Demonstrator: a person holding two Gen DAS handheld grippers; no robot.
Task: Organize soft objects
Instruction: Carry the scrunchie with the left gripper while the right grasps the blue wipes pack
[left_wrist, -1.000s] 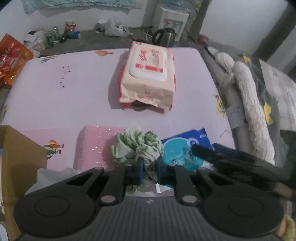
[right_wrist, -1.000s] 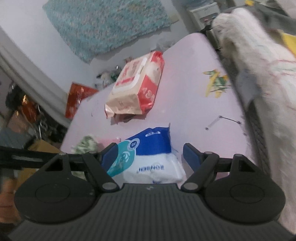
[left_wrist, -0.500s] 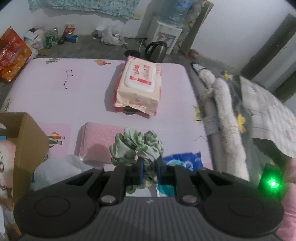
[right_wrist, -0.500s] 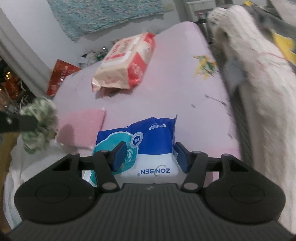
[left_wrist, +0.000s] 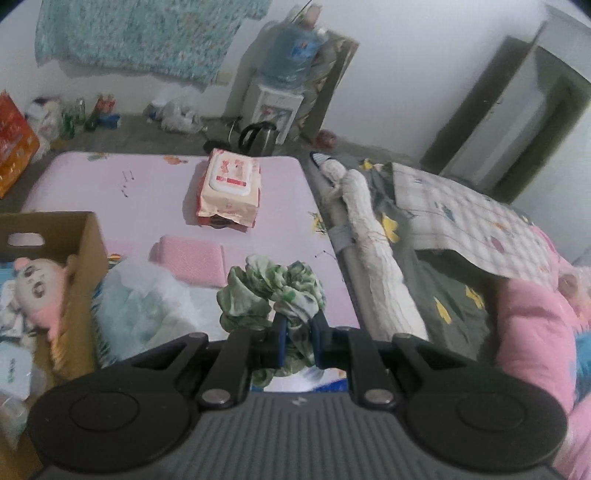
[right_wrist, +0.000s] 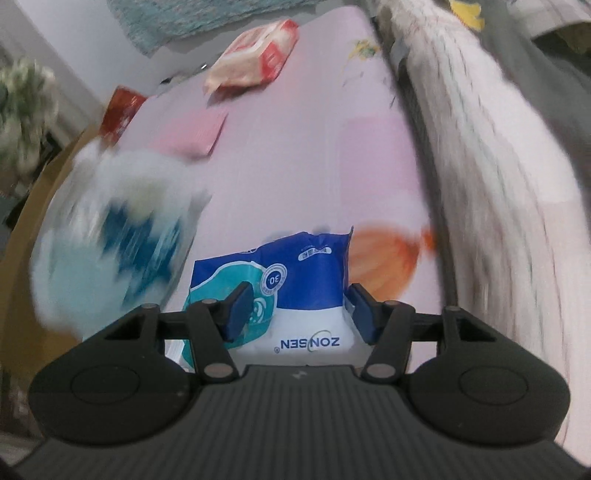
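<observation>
My left gripper (left_wrist: 297, 338) is shut on a green-and-white fabric scrunchie (left_wrist: 269, 291) and holds it up above the pink mat (left_wrist: 147, 184). The scrunchie also shows blurred at the left edge of the right wrist view (right_wrist: 26, 114). My right gripper (right_wrist: 297, 308) is shut on a blue-and-white ZONSEN tissue pack (right_wrist: 295, 291) and holds it above the mat (right_wrist: 295, 147). A pink folded cloth (left_wrist: 192, 260) and a wet-wipes pack (left_wrist: 229, 192) lie on the mat. A cardboard box (left_wrist: 85, 251) at the left holds a plush doll (left_wrist: 35, 291).
A crumpled clear plastic bag (left_wrist: 144, 302) lies beside the box. A rolled white blanket (left_wrist: 369, 240) and bedding (left_wrist: 480, 229) lie along the mat's right edge. A kettle (left_wrist: 258, 138) and water dispenser (left_wrist: 284, 85) stand beyond the mat.
My left gripper has risen and pulled back with the scrunchie, bringing the box into view. My right gripper has closed on the tissue pack and lifted it off the mat.
</observation>
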